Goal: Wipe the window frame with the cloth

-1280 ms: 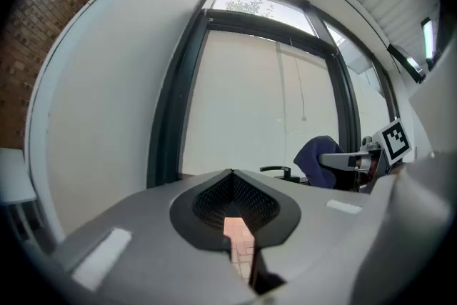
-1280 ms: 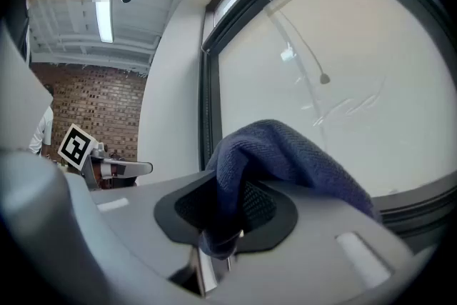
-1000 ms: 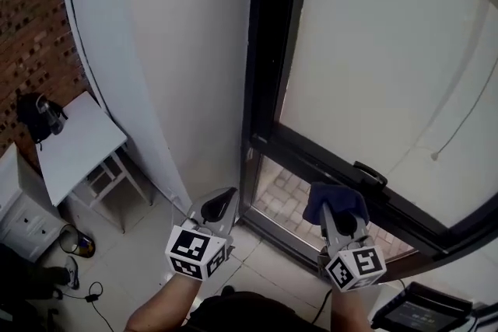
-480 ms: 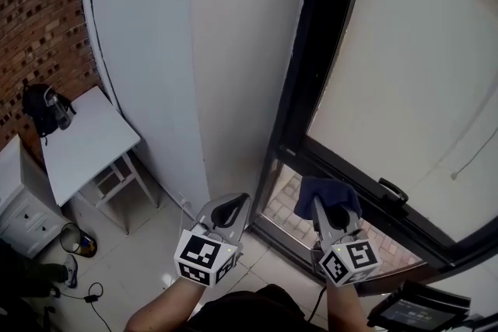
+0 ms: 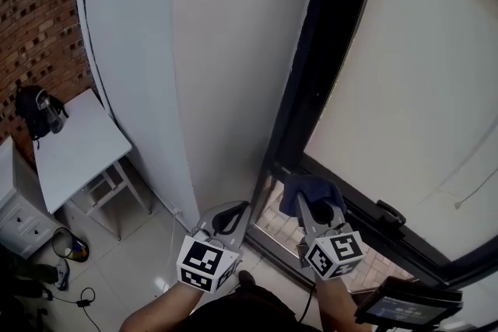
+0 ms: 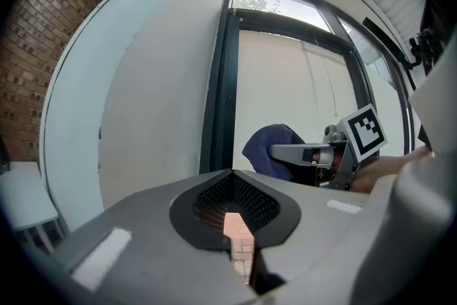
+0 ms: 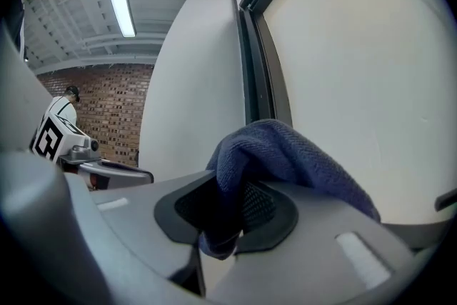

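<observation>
Left gripper (image 5: 227, 215): jaws together, nothing between them, held low in front of the white wall (image 5: 226, 50). Right gripper (image 5: 317, 211): jaws clamped on the dark blue cloth (image 5: 310, 189), bunched over the tips, near the black window frame (image 5: 319, 74) lower corner; contact not discernible

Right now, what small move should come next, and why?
Probably push the right gripper forward until the blue cloth presses on the dark window frame. Its jaws are shut on the cloth, which sits close to the frame's lower corner; contact isn't evident yet.
</observation>
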